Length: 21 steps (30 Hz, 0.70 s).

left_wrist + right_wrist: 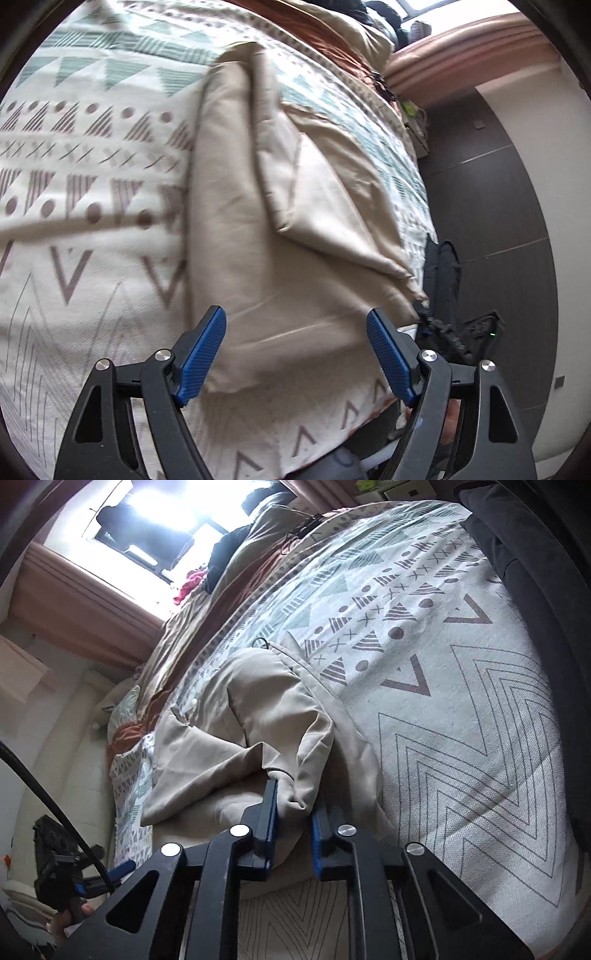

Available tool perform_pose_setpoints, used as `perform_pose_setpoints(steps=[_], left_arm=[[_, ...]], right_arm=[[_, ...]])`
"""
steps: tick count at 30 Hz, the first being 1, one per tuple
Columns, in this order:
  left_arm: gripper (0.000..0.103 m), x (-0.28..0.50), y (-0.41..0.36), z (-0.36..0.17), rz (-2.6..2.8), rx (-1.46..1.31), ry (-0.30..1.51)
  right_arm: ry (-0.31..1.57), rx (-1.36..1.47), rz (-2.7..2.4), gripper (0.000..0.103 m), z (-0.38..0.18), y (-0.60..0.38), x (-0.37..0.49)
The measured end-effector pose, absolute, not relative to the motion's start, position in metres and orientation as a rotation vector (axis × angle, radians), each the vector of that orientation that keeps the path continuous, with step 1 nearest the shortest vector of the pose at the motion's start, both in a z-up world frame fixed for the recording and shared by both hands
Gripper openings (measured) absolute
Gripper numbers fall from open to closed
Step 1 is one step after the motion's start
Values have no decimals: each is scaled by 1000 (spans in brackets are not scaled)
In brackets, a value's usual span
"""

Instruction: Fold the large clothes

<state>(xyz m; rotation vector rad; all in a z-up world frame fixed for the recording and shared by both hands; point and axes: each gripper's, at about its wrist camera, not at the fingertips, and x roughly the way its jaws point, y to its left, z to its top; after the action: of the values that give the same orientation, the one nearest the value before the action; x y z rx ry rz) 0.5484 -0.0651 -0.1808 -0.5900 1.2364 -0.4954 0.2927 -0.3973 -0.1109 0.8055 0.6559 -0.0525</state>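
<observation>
A large beige garment (258, 229) lies partly folded on a bed with a patterned white cover (85, 173). My left gripper (295, 350) is open and empty, its blue fingers (205, 354) hovering over the garment's near edge. In the right wrist view the same beige garment (229, 738) lies bunched, one part raised. My right gripper (293, 827) is shut on a fold of that raised beige cloth, just above the garment. The left gripper (74, 878) shows at the lower left of the right wrist view.
The bed cover (461, 720) spreads wide to the right of the garment. A brown blanket and dark clothes (236, 542) are piled at the bed's far end by a bright window. Dark floor (498, 206) and a white wall lie beside the bed. A dark cushion (517, 535) sits at the bed's right edge.
</observation>
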Motion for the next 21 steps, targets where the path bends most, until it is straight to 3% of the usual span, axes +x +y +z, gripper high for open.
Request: perform_pose_setpoints(steps=[4,9,12,18,21], left_arm=[[78,541,-58,-198,-455,-574,1249],[50,534,-68,-225,-449,-547,1299],[49,530,-70,-229,-455,-555,1286],[49,532,-62,-232,-450,-595,1269],[49,532,-56,-230,-450,-613,1248]], right_arm=[[623,808,-27,7,-110,-395,281],[653,867,-62,6,-142,-415,267],[671,907,-78,6,-160,-421,262],[752,815,-104,12,-133,-413,269],[762,705,-156,28,-105,-406,270]])
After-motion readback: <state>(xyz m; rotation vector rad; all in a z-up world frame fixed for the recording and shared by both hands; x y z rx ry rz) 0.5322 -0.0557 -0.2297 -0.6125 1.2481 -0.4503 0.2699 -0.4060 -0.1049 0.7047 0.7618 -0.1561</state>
